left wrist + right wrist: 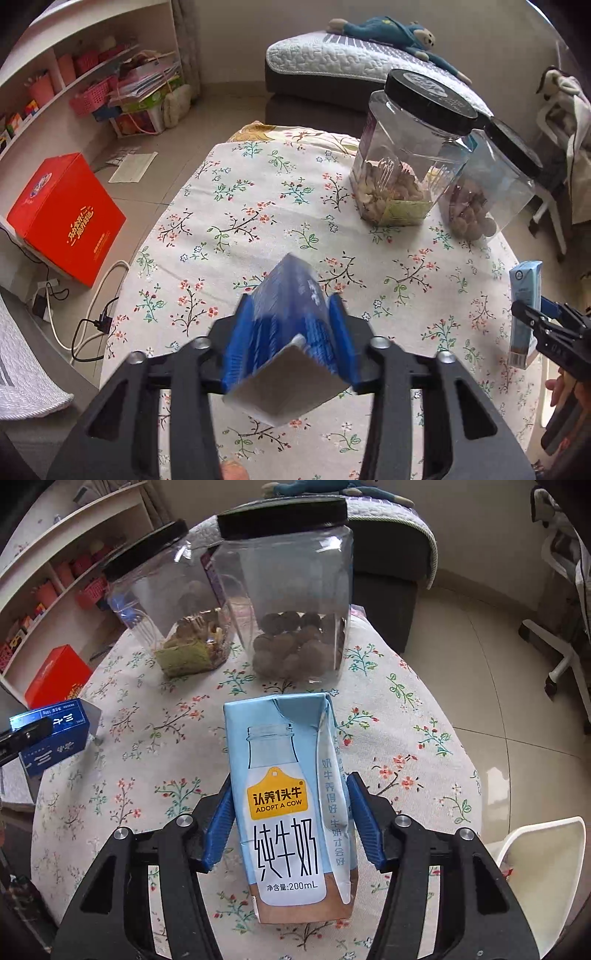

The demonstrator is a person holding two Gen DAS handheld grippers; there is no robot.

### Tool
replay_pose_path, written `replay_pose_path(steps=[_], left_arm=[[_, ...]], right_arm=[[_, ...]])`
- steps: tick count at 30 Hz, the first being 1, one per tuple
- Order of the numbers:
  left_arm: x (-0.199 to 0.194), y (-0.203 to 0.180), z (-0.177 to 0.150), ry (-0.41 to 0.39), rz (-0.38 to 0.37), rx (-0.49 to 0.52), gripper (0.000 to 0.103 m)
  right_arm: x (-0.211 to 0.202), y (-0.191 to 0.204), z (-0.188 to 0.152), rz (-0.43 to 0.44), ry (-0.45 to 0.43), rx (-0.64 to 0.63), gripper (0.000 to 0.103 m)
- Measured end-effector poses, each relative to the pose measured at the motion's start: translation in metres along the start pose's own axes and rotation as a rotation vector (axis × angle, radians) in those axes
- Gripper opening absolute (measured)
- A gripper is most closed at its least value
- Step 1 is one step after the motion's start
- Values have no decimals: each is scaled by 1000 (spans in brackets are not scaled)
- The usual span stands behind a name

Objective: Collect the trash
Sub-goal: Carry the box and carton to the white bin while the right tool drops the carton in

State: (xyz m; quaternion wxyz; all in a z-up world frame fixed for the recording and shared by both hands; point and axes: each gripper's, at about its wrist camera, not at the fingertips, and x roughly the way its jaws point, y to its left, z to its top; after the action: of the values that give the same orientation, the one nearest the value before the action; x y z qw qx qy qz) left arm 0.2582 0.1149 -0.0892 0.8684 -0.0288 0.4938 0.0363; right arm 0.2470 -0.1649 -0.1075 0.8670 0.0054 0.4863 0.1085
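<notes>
My left gripper [290, 332] is shut on a dark blue cardboard box [291, 314] and holds it tilted above the floral tablecloth [236, 206]. The same box shows at the left edge of the right wrist view [55, 734]. My right gripper [290, 819] is shut on a light blue 200 mL milk carton [291, 801], held upright over the table. The carton also shows at the right edge of the left wrist view [524, 314], with the right gripper [543, 325] around it.
Two clear plastic jars with black lids stand at the table's far side: one with nuts [406, 155], one with round brown snacks [295, 602]. A red box [66, 218] and cables lie on the floor at left. A white bin [546, 875] stands right of the table.
</notes>
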Motion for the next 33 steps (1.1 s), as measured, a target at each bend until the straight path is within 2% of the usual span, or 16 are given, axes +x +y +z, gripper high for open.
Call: replay_pose_path(steps=[5,8,10,11,12,13,17,19,21,23,24,25,26,29,33], left_arm=[[-16,-9,-16,4,-17,-4,33],[-15,-10,-23,67,-75,23,35],[-15,-8,-27,60,-8,30,53],[-16,-3,-28,57,34,16,73],[-17,3,-28,56,67,-12,78],[-18,11,-29,66,75,-41,79],[-5,43,-37,172,103,-158,87],[14,56,-47,264,115,-214,87],[35,66,-57,342,89,-277,87],[48,72,-61,370,83,-329,86],[52,72,-62,371,98,-329,81],[53,72,-61,368,113,-320,73],[52,69,-60,367,114,-307,56],[39,58,-54,310,74,-270,56],[8,38,-41,149,69,-210,56]], right_arm=[[-46,9,-10,23,-72,-9,55],[-64,9,-22,33,-90,-10,55],[-66,3,-32,44,-83,12,55],[-65,0,-37,47,-71,27,55],[-62,-4,-42,45,-57,43,55],[-56,-7,-45,39,-43,59,56],[-42,-14,-52,53,-3,115,56],[-38,-12,-52,59,4,117,56],[-37,-9,-50,67,-2,116,56],[-38,-5,-50,80,-8,114,56],[-38,-3,-50,82,-9,110,56],[-39,-1,-49,82,-10,106,56],[-40,0,-49,83,-14,103,56],[-44,2,-48,90,-34,95,56],[-53,2,-43,101,-85,111,56]])
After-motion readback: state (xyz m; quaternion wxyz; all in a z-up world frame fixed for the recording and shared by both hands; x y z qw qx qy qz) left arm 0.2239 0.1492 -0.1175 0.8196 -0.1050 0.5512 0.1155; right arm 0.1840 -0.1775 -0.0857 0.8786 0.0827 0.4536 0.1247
